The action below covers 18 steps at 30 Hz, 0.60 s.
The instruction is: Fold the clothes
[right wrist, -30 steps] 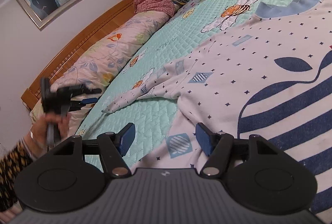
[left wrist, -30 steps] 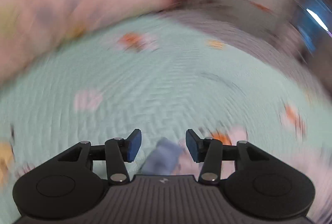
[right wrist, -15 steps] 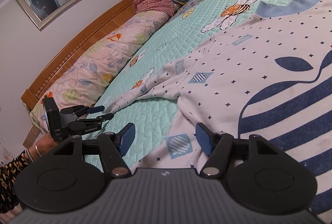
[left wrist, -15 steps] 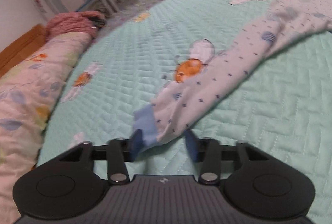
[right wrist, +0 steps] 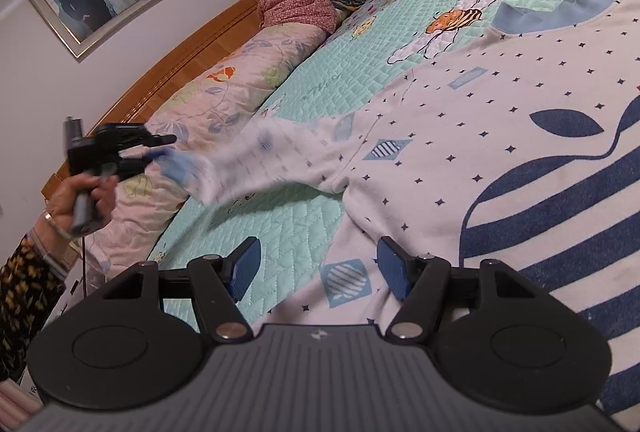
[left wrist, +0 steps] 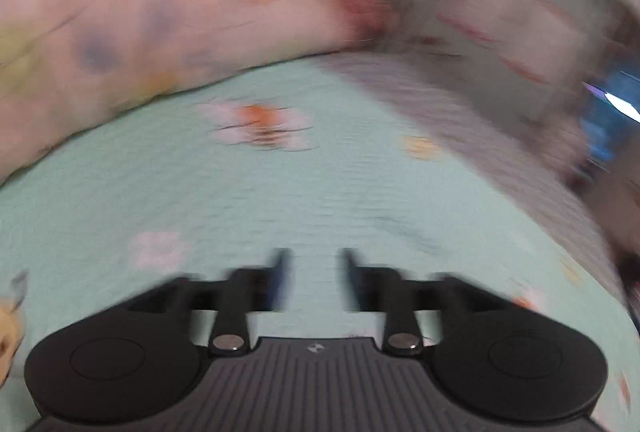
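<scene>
Bedroom scene, two wrist views. A white shirt [right wrist: 500, 135] with navy stripes, small stars and a blue collar lies spread on the bed [right wrist: 304, 232], which carries a mint quilted cover with bee motifs. Its sleeve [right wrist: 248, 159], blurred, is lifted off the cover toward the left gripper [right wrist: 160, 151], held in a hand [right wrist: 80, 199] near the floral pillow [right wrist: 224, 99]. The left fingers have just been opening and stand spread with nothing between them in the left wrist view [left wrist: 314, 284]. The right gripper [right wrist: 320, 272] rests over the shirt's side, fingers spread and pinching nothing
</scene>
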### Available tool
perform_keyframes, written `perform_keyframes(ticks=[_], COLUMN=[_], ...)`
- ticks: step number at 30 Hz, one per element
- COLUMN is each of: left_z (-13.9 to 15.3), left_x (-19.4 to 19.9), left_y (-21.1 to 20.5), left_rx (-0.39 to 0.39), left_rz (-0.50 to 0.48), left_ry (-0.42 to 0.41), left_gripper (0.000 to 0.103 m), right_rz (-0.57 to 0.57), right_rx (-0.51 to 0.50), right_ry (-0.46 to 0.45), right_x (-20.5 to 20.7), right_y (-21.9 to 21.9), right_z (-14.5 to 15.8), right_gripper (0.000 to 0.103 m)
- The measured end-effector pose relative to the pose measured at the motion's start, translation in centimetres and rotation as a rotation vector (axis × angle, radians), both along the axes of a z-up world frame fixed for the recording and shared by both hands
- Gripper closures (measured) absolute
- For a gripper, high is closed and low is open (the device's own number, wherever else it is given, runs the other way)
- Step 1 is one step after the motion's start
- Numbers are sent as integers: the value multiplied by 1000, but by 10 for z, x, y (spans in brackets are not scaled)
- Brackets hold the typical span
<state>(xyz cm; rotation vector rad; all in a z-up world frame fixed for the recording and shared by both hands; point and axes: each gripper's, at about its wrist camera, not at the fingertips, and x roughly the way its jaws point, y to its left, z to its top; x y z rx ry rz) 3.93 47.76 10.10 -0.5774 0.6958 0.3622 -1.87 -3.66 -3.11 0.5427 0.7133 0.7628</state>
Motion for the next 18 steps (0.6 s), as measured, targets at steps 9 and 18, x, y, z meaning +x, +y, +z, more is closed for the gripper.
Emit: perform_keyframes(ticks=[9,18], left_z=[-73,-86], left_x=[-69,-73], left_y=[-9,-37], left_rx=[-225,-386], left_rz=[101,120], left_ry=[-12,-70], left_gripper=[36,36], right_rz=[-2,-4], right_rx=[14,19], right_ry=[2,0], right_x=[-1,-1], right_y=[-2,-2], right_z=[-1,-1], right_gripper=[37,37])
